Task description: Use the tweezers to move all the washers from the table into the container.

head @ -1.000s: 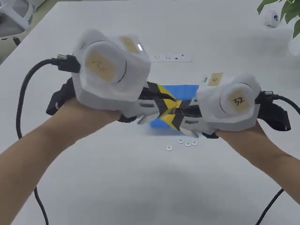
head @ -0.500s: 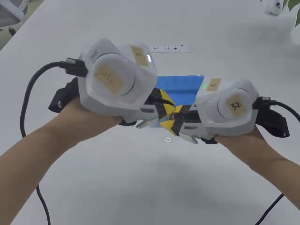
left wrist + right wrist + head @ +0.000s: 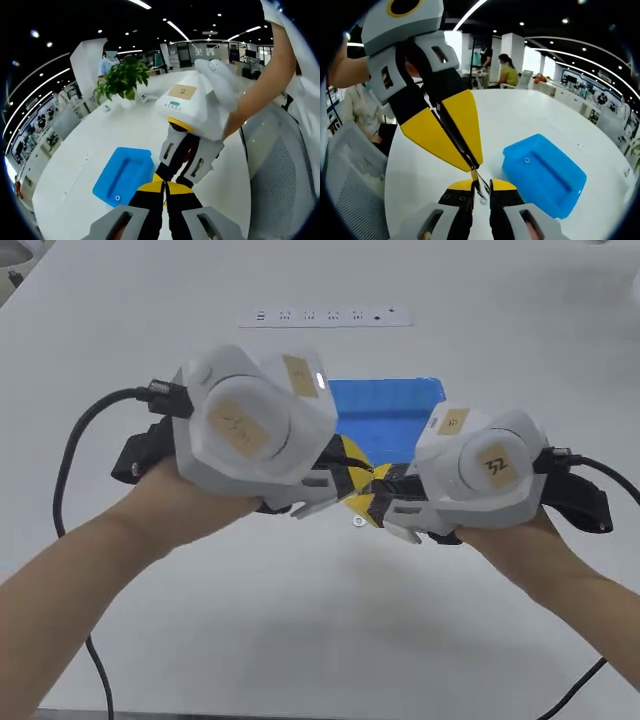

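The left hand-held gripper (image 3: 165, 188) and right hand-held gripper (image 3: 481, 189) have come down low. Both pinch the tweezers (image 3: 454, 137), whose tip is at a washer (image 3: 483, 200) on the tabletop (image 3: 300, 630), near the container (image 3: 385, 405). A grab looks close.

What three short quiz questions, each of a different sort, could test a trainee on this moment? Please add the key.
1. True or false: the blue plastic container already holds a small round metal washer.
2. Choose one: the left gripper has its yellow jaws shut on A) a washer, B) thin dark metal tweezers, C) a cable.
3. Fill in: seen from the person, the long white power strip lies on the ___ side of the container.
Key: 1 true; 2 B; 3 far.
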Demonstrator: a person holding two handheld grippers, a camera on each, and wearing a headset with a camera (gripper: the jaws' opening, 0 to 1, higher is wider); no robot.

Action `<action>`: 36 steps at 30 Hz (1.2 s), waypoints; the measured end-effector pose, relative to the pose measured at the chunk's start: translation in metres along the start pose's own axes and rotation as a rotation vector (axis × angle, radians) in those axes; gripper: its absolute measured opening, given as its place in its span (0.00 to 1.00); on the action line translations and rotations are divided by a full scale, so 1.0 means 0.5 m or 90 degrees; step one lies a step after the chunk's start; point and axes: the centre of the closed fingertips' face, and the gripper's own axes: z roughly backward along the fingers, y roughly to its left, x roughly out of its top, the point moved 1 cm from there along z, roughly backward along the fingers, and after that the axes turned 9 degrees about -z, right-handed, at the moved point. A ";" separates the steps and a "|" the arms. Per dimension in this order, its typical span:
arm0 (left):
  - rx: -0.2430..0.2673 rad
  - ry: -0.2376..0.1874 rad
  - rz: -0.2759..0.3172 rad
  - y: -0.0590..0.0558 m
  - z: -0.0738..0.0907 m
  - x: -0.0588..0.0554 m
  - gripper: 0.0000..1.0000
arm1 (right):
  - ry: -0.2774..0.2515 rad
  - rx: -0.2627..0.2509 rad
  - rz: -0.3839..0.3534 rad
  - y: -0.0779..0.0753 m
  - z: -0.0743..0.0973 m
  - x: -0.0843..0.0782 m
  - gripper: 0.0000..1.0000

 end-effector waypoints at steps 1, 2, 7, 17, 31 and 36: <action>0.000 0.001 0.003 -0.001 -0.001 -0.001 0.00 | 0.000 0.002 -0.003 0.000 -0.001 -0.001 0.08; -0.001 0.003 0.004 -0.001 -0.001 -0.003 0.00 | 0.000 0.006 -0.009 0.000 -0.003 -0.004 0.08; -0.006 0.011 0.002 -0.004 -0.006 -0.014 0.00 | 0.004 0.010 -0.013 0.004 -0.013 -0.012 0.08; -0.009 0.019 0.003 -0.003 -0.016 -0.026 0.00 | 0.017 0.012 -0.003 -0.003 -0.027 -0.021 0.08; -0.013 0.022 -0.018 0.000 -0.024 -0.021 0.00 | 0.037 0.014 0.038 -0.006 -0.023 -0.026 0.06; -0.015 0.032 -0.021 0.001 -0.022 -0.024 0.00 | 0.058 0.020 0.082 -0.003 -0.024 -0.026 0.04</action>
